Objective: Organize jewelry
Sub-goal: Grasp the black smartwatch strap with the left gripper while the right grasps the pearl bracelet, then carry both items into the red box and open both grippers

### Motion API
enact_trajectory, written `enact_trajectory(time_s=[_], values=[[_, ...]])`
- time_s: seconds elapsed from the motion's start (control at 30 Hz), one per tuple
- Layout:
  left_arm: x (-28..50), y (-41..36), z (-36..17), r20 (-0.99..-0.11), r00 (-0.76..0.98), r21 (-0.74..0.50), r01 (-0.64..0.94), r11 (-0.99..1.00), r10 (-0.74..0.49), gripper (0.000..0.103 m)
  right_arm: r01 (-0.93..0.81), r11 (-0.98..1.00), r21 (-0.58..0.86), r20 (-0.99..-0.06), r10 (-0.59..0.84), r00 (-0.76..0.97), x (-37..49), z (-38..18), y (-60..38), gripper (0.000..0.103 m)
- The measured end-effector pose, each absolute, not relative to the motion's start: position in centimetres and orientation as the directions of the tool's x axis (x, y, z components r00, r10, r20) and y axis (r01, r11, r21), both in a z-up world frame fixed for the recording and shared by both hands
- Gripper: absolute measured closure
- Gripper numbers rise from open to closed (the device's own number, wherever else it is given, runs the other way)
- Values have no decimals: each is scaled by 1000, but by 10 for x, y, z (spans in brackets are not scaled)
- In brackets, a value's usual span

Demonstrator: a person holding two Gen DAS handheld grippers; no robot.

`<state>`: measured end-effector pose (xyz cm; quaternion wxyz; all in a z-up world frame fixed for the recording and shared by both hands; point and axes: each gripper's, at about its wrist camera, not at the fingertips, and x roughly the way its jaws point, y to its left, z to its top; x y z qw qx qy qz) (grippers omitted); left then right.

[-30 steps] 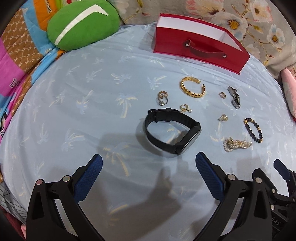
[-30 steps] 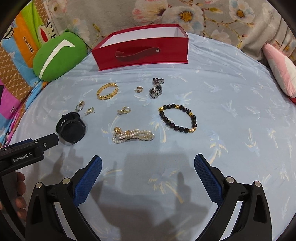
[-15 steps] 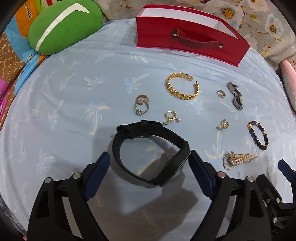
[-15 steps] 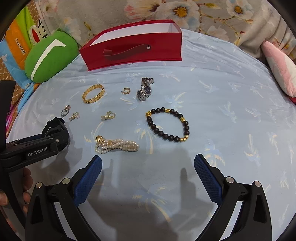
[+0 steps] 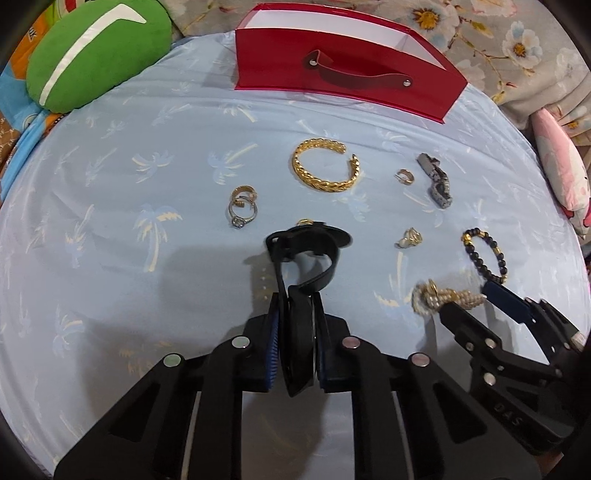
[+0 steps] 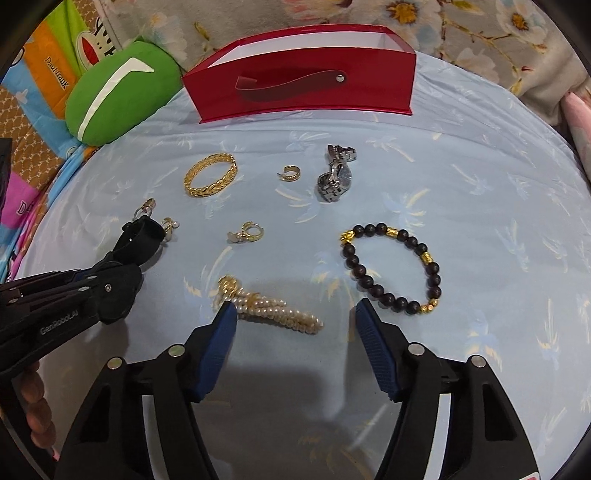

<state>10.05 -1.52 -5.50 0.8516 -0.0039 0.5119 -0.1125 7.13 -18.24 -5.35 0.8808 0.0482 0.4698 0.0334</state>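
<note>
My left gripper (image 5: 297,314) is shut on the black smartwatch (image 5: 306,254), which stands up from the light blue cloth; it also shows in the right wrist view (image 6: 142,238). My right gripper (image 6: 295,314) is open, its fingers either side of the pearl bracelet (image 6: 275,308), which also shows in the left wrist view (image 5: 443,297). A red box (image 5: 347,81) stands open at the back. On the cloth lie a gold cuff (image 5: 325,168), a black bead bracelet (image 6: 391,267), a silver watch (image 6: 334,173), rings (image 5: 242,208) and small gold earrings (image 6: 247,232).
A green cushion (image 5: 92,51) lies at the back left. A pink pillow (image 5: 561,166) lies at the right edge. Floral fabric (image 6: 461,22) lies behind the box. The round cloth-covered surface (image 5: 110,258) drops off at its edges.
My left gripper has moved forward and closed on the black smartwatch. My right gripper has moved forward and left to the pearl bracelet and narrowed its opening.
</note>
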Motion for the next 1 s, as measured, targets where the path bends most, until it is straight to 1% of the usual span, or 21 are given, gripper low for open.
enact_trajectory(time_s=[0.1, 0.13, 0.17, 0.2, 0.23, 0.27, 0.3, 0.43, 0.57, 0.7, 1.0], values=[[97, -14, -54, -868, 454, -126, 189, 974, -201, 88, -45, 992, 117, -821, 122, 557, 73, -54, -179, 52], [97, -13, -53, -868, 455, -126, 188, 974, -200, 88, -53, 991, 123, -820, 131, 558, 74, -54, -179, 57], [96, -13, -53, -867, 456, -126, 189, 974, -201, 88, -61, 990, 128, -819, 141, 556, 74, -54, -177, 67], [96, -12, -52, -865, 459, -127, 190, 974, -202, 88, -65, 990, 125, -821, 141, 554, 75, -54, -176, 73], [95, -12, -50, -863, 463, -125, 189, 974, -201, 88, -69, 991, 115, -821, 134, 554, 75, -54, -174, 83], [95, -11, -49, -862, 466, -123, 190, 974, -200, 88, -73, 990, 117, -823, 138, 552, 76, -54, -174, 90], [95, -11, -48, -860, 469, -123, 191, 974, -200, 88, -72, 990, 124, -823, 143, 549, 76, -54, -174, 92], [93, -8, -41, -853, 480, -126, 191, 974, -204, 88, -64, 986, 156, -814, 165, 556, 73, -51, -177, 93], [92, -6, -31, -843, 496, -127, 195, 973, -209, 88, -62, 982, 176, -790, 178, 586, 68, -36, -179, 93], [92, -5, -17, -826, 521, -132, 197, 972, -217, 88, -66, 979, 191, -753, 190, 631, 64, -12, -181, 93], [107, -9, 37, -750, 621, -114, 219, 969, -228, 88, -84, 975, 207, -659, 202, 725, 80, 45, -195, 93]])
